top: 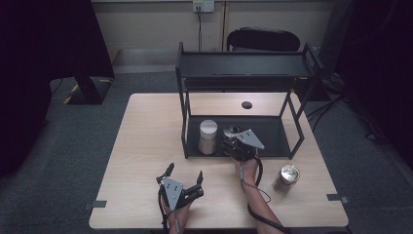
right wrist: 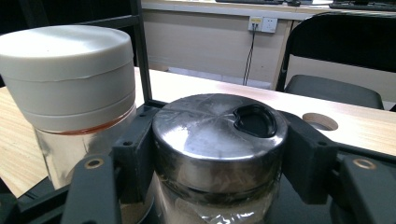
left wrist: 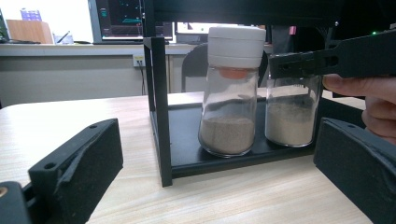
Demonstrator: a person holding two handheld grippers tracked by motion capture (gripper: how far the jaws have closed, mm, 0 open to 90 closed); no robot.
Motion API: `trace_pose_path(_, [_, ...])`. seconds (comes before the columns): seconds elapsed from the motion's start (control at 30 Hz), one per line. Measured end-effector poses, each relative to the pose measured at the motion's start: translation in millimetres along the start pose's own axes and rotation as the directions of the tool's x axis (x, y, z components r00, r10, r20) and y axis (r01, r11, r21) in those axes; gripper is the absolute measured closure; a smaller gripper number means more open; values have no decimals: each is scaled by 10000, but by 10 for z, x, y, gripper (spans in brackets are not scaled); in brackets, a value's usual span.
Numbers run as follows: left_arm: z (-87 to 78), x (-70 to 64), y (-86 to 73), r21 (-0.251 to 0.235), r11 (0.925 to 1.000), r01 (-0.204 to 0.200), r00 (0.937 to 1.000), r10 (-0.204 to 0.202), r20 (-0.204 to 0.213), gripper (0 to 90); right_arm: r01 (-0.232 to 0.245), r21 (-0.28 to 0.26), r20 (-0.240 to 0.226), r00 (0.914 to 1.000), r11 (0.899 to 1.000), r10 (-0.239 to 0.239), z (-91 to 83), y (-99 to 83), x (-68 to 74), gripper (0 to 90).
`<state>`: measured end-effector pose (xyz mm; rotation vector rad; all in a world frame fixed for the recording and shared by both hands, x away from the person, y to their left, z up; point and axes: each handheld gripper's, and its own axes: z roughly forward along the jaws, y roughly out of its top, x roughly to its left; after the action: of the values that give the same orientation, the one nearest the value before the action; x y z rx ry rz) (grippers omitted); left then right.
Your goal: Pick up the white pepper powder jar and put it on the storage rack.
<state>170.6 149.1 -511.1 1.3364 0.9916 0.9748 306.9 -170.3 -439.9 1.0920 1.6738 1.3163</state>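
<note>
Now the steel-lidded jar (right wrist: 219,140) sits gripped between the right fingers (right wrist: 133,144).

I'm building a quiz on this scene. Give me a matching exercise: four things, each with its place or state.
Things:
1. white-lidded jar
2. metal-lidded jar
3. third jar
4. left tool

Places or states:
A. open above the bare tabletop
B. on the table, right of the rack
C. between the right tool's jaws
D. on the rack's bottom shelf, ungripped

Pairs: 1-D, 2-C, 3-B, 4-A

White-lidded jar (top: 208,136) crowding shelf's (top: 272,146) left, rack post (top: 184,127) beside it, right half open
</note>
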Motion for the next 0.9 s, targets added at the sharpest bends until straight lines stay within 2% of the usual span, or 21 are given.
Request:
trace_pose_path(0.43, [3, 1, 4, 19, 10000, -8, 10000, 8, 10, 9, -119, 180, 79, 9999, 9998, 117, 33, 11, -28, 348])
trace_pose_path(0.9, [2, 2, 3, 16, 10000, -11, 10000, 11, 16, 9, -237, 143, 85, 9997, 9996, 236, 21, -20, -30, 346])
